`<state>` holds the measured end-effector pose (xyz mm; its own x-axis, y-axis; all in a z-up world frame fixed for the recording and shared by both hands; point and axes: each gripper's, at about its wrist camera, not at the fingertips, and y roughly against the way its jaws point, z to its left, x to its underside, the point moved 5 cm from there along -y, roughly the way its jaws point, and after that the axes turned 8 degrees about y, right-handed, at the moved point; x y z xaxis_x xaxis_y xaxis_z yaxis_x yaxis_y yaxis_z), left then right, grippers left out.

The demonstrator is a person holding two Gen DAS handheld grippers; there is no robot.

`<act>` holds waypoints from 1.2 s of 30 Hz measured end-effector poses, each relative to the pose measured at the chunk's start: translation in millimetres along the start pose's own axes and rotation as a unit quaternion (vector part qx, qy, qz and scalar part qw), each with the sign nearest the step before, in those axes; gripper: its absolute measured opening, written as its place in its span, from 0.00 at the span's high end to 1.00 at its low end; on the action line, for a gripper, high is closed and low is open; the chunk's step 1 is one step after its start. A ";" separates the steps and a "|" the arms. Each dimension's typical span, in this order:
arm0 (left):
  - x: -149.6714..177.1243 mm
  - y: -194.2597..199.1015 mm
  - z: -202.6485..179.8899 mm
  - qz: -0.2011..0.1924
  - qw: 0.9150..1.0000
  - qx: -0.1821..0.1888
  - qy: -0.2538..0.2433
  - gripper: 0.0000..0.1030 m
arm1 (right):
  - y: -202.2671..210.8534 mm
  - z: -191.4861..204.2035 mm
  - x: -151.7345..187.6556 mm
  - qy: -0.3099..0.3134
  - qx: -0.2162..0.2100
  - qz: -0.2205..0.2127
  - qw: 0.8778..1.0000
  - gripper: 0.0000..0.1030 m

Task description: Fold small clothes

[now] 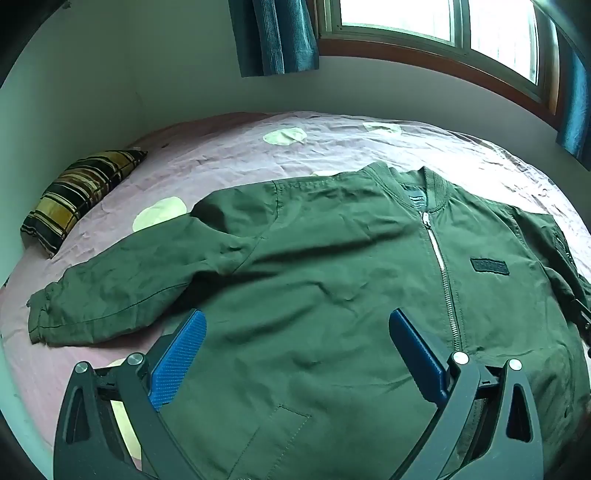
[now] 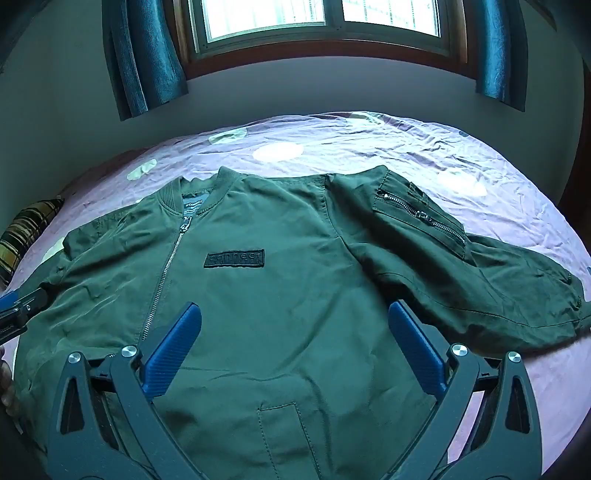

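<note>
A small dark green zip-up jacket [image 1: 332,266] lies flat, front up, on a bed, with both sleeves spread out to the sides. In the left wrist view my left gripper [image 1: 295,321] is open and empty, hovering over the jacket's lower left front. The left sleeve [image 1: 122,291] reaches out to its left. In the right wrist view the jacket [image 2: 280,295] fills the middle, and my right gripper [image 2: 295,314] is open and empty above its lower right front. The right sleeve [image 2: 461,273] with a zip pocket extends right. The left gripper's tip [image 2: 18,310] shows at the left edge.
The bed has a wrinkled pink sheet [image 1: 229,155] with pale spots. A plaid pillow [image 1: 77,195] lies at the bed's far left by the wall. A window [image 2: 321,22] with teal curtains [image 2: 144,55] is behind the bed.
</note>
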<state>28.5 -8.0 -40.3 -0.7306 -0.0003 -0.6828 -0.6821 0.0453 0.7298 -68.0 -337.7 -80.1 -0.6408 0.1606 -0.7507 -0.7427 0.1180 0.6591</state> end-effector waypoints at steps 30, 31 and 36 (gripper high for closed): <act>-0.4 6.5 -0.6 0.000 1.000 0.003 0.002 0.04 | -0.8 -1.6 2.0 0.000 0.010 0.005 1.000 0.02; -0.2 6.4 -0.6 -0.001 1.000 0.003 0.002 0.04 | -1.2 -1.5 2.0 0.001 0.010 0.006 1.000 0.02; 0.3 5.4 -0.1 0.000 1.000 0.004 0.001 0.04 | -0.9 -1.9 2.7 0.001 0.011 0.006 1.000 0.02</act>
<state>24.6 -7.9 -36.5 -0.7310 -0.0025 -0.6823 -0.6815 0.0523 0.7299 -69.4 -339.2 -82.8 -0.6506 0.1604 -0.7423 -0.7299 0.1375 0.6695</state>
